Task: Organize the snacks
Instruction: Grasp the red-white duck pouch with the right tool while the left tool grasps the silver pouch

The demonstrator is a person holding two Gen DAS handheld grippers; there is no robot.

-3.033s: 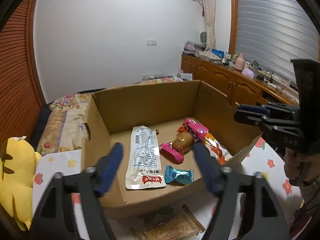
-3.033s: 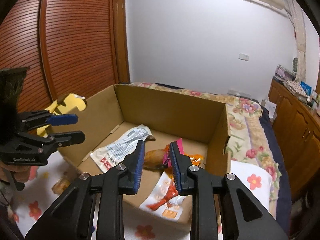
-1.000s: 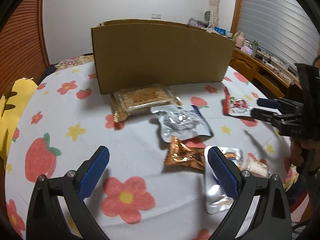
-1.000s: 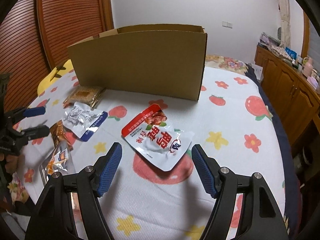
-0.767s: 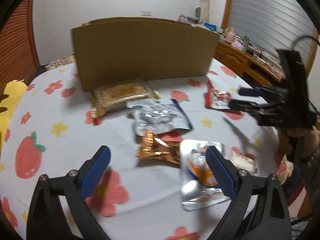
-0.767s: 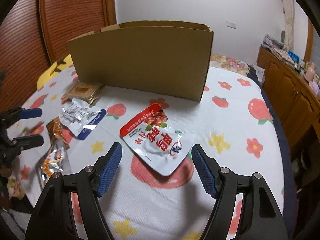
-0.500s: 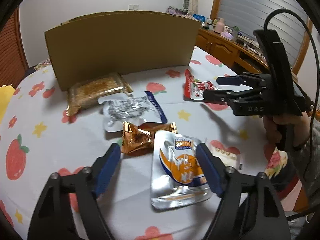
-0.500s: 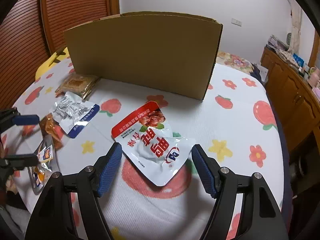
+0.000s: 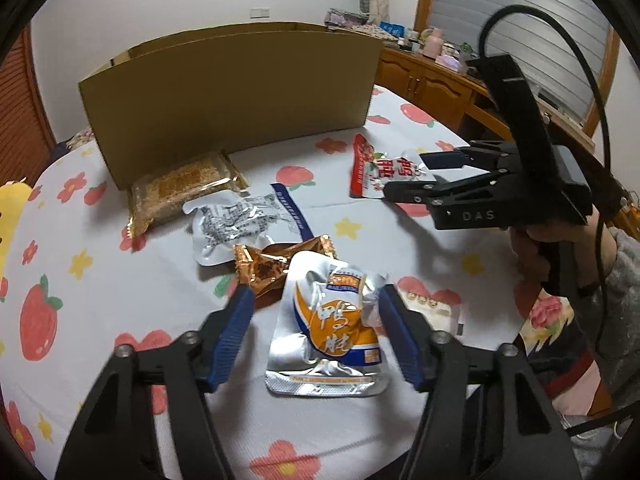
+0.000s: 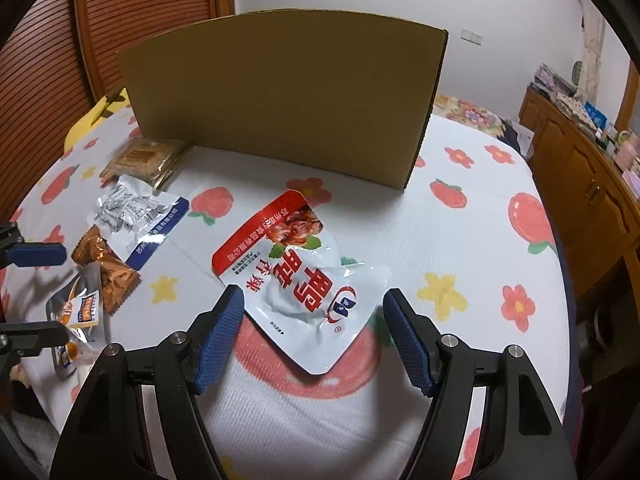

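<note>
The left gripper (image 9: 316,312), its jaws just narrowing but not yet pressing, straddles the silver-and-orange pouch (image 9: 330,332) – long axis running near to far – while the right gripper (image 10: 314,320) stands wide astride the red-and-white pouch (image 10: 302,276), near the cardboard box (image 10: 288,92).

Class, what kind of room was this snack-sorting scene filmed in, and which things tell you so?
Probably a bedroom at home: a floral bedspread lies behind the cardboard box, wooden cabinets hold toiletries, and a louvred wardrobe door stands behind.
</note>
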